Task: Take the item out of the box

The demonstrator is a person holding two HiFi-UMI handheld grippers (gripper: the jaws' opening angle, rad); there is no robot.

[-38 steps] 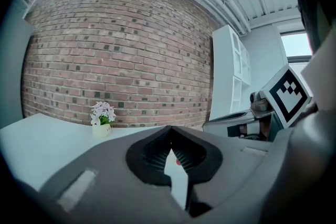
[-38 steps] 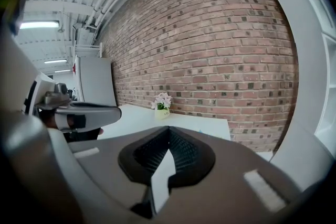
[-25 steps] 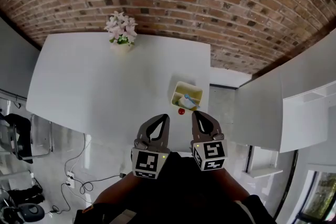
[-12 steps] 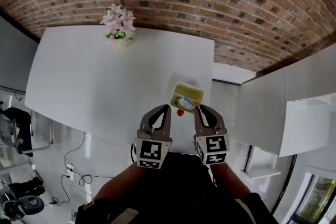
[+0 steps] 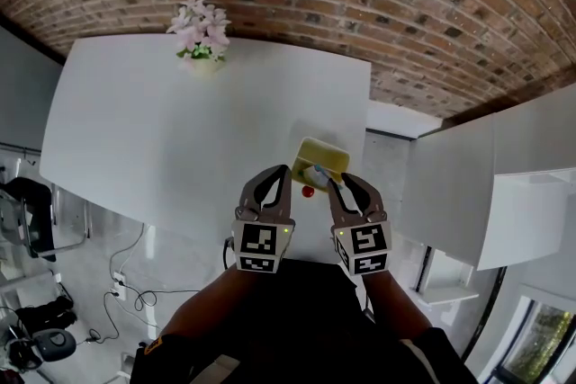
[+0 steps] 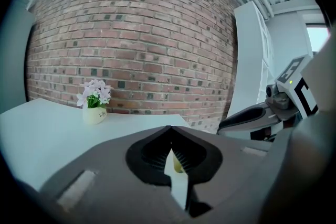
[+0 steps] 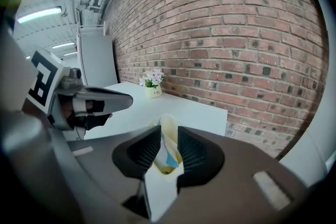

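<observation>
The right gripper hangs at the near rim of the yellow box on the white table; its jaws have just been opening and stand apart, gripping nothing, with the box and the blue-and-white packet inside it showing through the gap. The left gripper is closed tip to tip and empty, just left of the box. A small red ball lies on the table between the two grippers. A flower pot stands at the far edge
</observation>
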